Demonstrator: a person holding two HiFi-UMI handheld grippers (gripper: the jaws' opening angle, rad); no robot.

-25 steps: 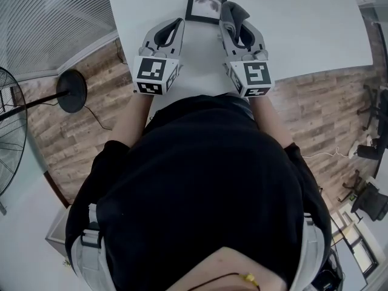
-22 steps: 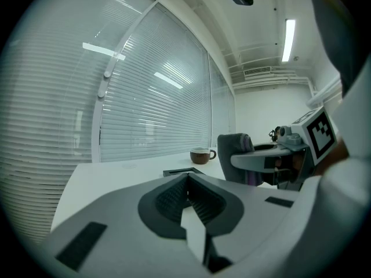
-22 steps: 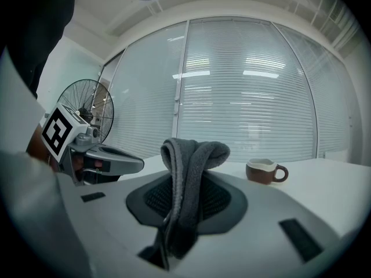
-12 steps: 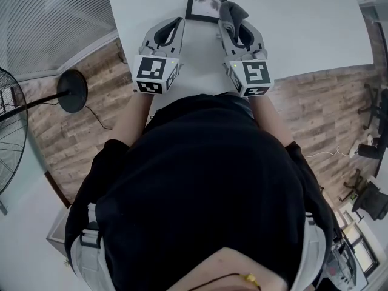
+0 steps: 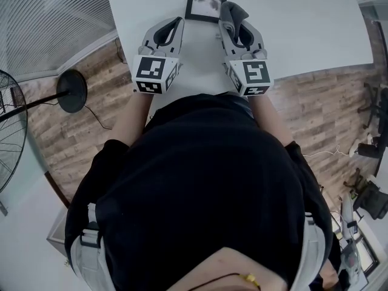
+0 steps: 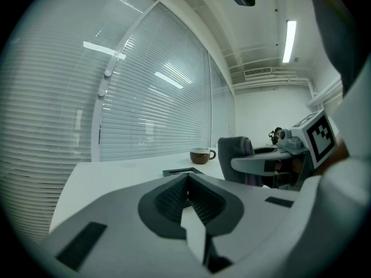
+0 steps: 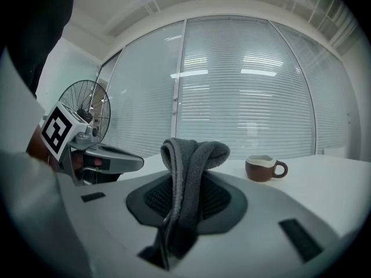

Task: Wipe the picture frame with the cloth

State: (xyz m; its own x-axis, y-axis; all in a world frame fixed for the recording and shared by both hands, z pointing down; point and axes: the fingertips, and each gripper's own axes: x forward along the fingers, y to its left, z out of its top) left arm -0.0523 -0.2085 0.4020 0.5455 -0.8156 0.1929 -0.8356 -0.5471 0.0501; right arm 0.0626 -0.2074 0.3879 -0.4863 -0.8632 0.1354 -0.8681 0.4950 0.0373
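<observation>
Picture frame (image 5: 207,0) flat on the white table (image 5: 303,35), just ahead of both tools: a little past the tips of the left gripper (image 5: 179,23) and just left of the cloth-wrapped tips of the right gripper (image 5: 235,18); whether touching the cloth (image 5: 230,8), impossible to tell. In the left gripper view, low dark edge of that frame just beyond the jaw tips, brown mug (image 6: 200,154) farther back on the table. Compared with a second ago, no change: same places for both grippers, frame and cloth. Left gripper fully closed, jaws together on nothing, at the near table edge. Right gripper clamped on the grey cloth, folded and pinched between the pads, a thick loop bulging up above the jaws, the rest running back along the slot towards the camera. Standing fan (image 5: 12,132) on the wood floor off to the left.
</observation>
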